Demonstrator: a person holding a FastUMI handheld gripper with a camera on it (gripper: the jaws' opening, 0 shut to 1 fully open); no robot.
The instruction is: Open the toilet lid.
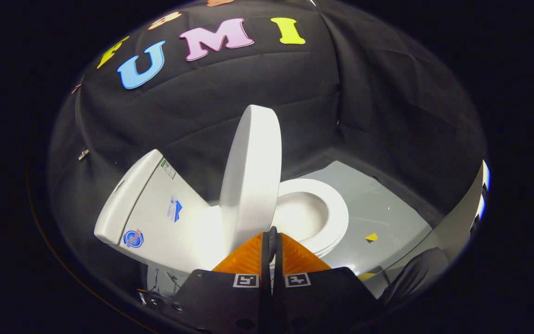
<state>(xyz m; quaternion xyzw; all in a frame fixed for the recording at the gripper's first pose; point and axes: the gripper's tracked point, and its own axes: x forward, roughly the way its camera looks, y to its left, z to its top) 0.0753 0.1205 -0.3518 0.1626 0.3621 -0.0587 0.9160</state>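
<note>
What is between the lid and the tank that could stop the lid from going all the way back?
Nothing visible. The lid stands raised on edge, with the tank just behind it and only open space between them. The gripper sits at the lid's lower edge, jaws nearly closed, though whether they pinch the lid is unclear.

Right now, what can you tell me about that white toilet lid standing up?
The glossy white oval toilet lid looks like smooth plastic. It is raised nearly upright, seen edge-on, hinged at its base between the white tank and the open white bowl. It leans slightly toward the tank without visibly resting on it. The fingers sit closed together just below its lower edge; whether they touch it I cannot tell.
</note>
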